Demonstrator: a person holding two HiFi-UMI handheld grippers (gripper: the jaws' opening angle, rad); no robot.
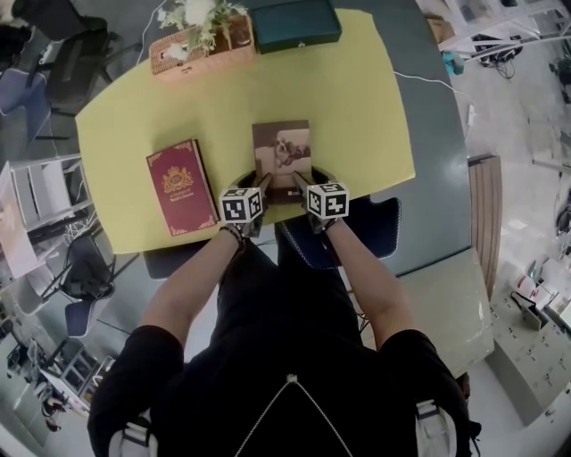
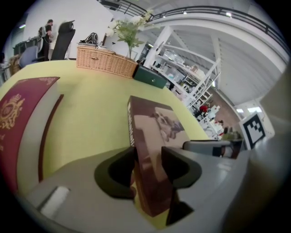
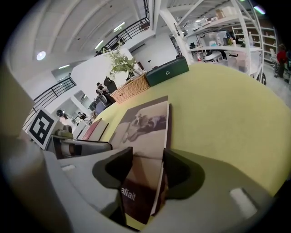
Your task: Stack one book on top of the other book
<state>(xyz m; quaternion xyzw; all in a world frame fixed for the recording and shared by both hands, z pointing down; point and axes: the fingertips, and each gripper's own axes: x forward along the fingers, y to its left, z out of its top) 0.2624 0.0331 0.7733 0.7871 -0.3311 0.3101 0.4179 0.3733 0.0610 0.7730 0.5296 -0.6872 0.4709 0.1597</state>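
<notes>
A brown book point(image 1: 282, 152) with a dog picture lies on the yellow table point(image 1: 357, 107), close to its near edge. A red book point(image 1: 181, 186) with a gold crest lies flat to its left, apart from it. My left gripper point(image 1: 261, 184) is at the brown book's near left corner and my right gripper point(image 1: 302, 184) at its near right corner. In the left gripper view the jaws point(image 2: 149, 166) close on the brown book point(image 2: 157, 123) at its spine edge. In the right gripper view the jaws point(image 3: 145, 170) press on the book point(image 3: 145, 123) at its page edge.
A wicker basket point(image 1: 201, 49) with flowers and a dark green case point(image 1: 294, 24) stand at the table's far edge. A blue chair point(image 1: 379, 223) sits just below the near edge, by the person's legs. Bare yellow cloth lies right of the brown book.
</notes>
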